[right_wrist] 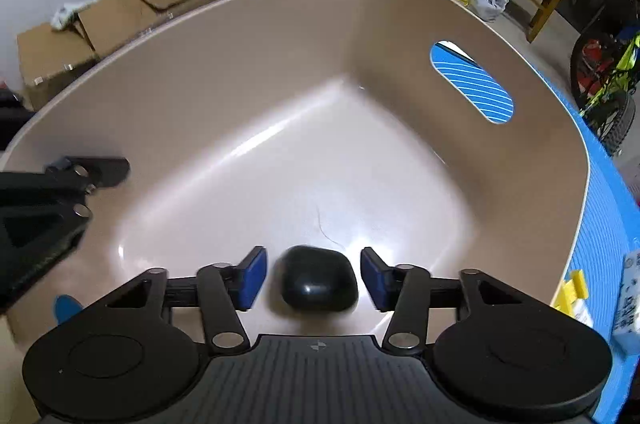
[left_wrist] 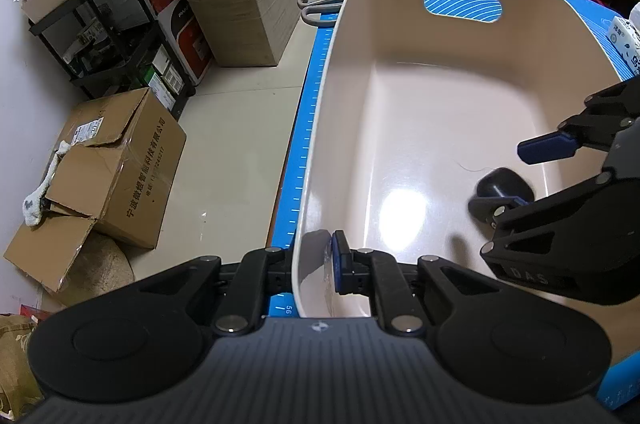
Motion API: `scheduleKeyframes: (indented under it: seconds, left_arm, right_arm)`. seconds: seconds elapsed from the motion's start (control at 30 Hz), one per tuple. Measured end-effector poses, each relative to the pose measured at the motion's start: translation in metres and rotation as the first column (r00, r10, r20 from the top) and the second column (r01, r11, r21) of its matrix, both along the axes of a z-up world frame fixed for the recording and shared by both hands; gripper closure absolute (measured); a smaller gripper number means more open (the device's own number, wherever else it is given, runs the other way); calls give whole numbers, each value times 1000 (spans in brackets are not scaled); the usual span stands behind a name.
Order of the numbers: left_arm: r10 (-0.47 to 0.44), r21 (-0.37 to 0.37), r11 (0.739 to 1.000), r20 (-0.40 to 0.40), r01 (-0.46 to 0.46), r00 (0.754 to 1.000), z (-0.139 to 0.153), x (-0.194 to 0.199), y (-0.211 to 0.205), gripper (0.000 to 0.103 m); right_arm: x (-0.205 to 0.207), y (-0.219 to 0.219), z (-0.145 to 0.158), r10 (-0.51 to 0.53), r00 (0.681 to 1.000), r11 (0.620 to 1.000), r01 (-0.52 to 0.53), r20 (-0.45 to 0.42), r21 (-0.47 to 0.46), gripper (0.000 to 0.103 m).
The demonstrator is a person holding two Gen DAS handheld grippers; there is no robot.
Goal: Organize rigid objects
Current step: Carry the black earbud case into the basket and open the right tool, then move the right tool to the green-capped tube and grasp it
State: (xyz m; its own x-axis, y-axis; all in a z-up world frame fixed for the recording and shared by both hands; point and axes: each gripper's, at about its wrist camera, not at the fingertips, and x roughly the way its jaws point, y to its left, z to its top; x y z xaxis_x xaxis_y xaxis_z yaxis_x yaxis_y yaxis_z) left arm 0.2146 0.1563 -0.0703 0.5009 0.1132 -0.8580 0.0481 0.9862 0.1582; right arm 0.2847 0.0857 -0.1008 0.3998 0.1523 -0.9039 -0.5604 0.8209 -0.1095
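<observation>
Left gripper [left_wrist: 320,264]: clamped on the bin [left_wrist: 320,128] wall.
Right gripper [right_wrist: 314,278]: wide, not touching the case.
Case [right_wrist: 318,280]: black, on the bin floor between the pads.
Risk: a pad could knock the smooth case sliding.

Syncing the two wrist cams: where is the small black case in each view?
Left wrist: black case at right, on the bin floor, between the right gripper jaws.
Right wrist: black case bottom centre, between the open jaws.
Shared landmark: the bin's handle cutout.
</observation>
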Motion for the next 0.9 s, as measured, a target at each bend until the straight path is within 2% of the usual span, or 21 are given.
scheduleKeyframes:
  seconds: [0.1,0.27,0.33,0.53,0.7,0.9]
  left_arm:
    - [2,2,1000,0,-2,1000,0,0,0,87]
    - [6,-2,1000,4,-6,1000,0,0,1,87]
    - [9,-2,1000,6,-9,1000,0,-1,0,87]
    - [12,-1,1000,8,-12,1000,0,-3,0,87]
    - [12,0,1000,7,-12,1000,0,-3,0,87]
    - [17,-2,1000,6,-17,1000,1,-3,-1,87]
  right_arm:
    - [-6,-10,8,-26,1000,998,25,14,50,38]
    - [-19,-38,33,-67,996,988,57,65,145,29]
    - [-22,-53,44,-76,995,979,61,70,194,25]
    - [-33,-104,80,-157,980,949,115,124,292,19]
    - [-35,-144,94,-259,951,927,196,168,319,9]
    - [-29,-198,78,-410,899,882,346,157,321,7]
